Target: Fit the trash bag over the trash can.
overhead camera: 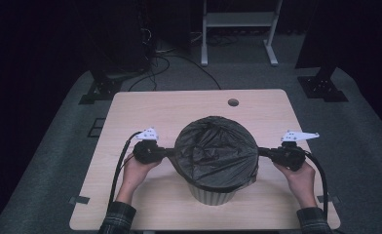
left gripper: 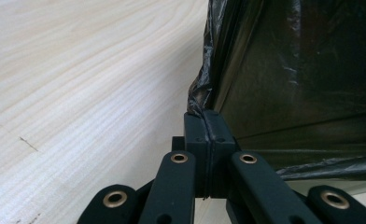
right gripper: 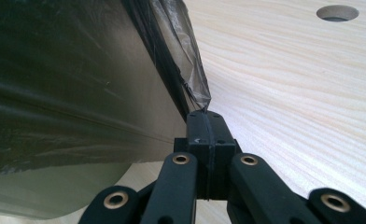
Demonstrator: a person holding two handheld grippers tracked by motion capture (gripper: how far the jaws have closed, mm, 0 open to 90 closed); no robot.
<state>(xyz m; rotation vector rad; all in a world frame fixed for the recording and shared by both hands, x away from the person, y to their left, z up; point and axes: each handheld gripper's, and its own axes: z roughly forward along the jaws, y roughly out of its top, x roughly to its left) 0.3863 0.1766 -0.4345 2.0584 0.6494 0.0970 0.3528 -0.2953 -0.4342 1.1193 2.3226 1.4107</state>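
High view overhead, far; gripper views close, sharing bag (left gripper: 284,79), table (overhead camera: 145,105).

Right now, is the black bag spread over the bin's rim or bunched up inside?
Spread: the black bag covers the bin's top and folds over its rim, each side pinched in closed tongs.

Two hands come in from the bottom, one on each side. The left hand (overhead camera: 139,170) holds the left tongs (overhead camera: 168,152), which point inward to the right. The right hand (overhead camera: 300,176) holds the right tongs (overhead camera: 263,152), which point inward to the left. Both tongs are pinched tight together, and both forearms wear checked sleeves.
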